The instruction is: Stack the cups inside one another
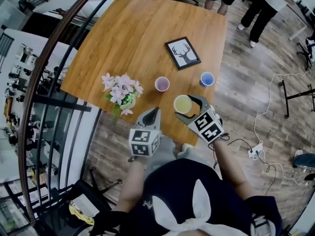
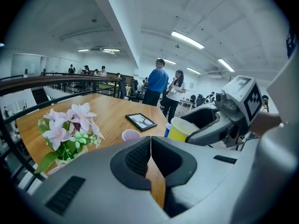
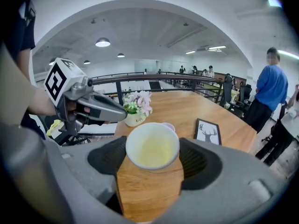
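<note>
Right hand-held gripper grasps the yellow cup; left hand-held gripper is clenched on nothing, near the flowers.

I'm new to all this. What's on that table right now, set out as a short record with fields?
Table: wooden
Cups: pink cup, blue cup, yellow cup, all standing apart
Other things: flowers, deer picture
Right gripper: jaws on the yellow cup
Left gripper: jaws together, empty
</note>
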A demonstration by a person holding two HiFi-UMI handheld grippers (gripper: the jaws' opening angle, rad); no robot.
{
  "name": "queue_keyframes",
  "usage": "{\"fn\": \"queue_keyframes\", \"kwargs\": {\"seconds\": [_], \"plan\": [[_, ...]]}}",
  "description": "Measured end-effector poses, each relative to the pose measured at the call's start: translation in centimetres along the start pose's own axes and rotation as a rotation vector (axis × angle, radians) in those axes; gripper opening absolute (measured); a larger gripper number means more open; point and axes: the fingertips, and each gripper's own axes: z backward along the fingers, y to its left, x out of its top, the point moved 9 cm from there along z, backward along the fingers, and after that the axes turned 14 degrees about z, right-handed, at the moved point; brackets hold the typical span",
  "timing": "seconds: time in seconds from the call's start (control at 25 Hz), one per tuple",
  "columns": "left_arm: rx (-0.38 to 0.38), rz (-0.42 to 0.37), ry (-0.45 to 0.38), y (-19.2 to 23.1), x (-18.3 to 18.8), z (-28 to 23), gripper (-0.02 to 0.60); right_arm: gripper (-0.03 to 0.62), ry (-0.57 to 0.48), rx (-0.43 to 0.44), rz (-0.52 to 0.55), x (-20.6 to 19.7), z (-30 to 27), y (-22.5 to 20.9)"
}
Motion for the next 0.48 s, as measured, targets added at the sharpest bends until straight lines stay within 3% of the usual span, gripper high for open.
{"fn": "queue_keyframes", "kwargs": {"seconds": [0.48], "plan": [[0.000,-0.012,-0.019,0.1,1.7,0.1,0.020,0.350,-0.095,-0.070,0.030,3.6,3.7,-2.0]]}}
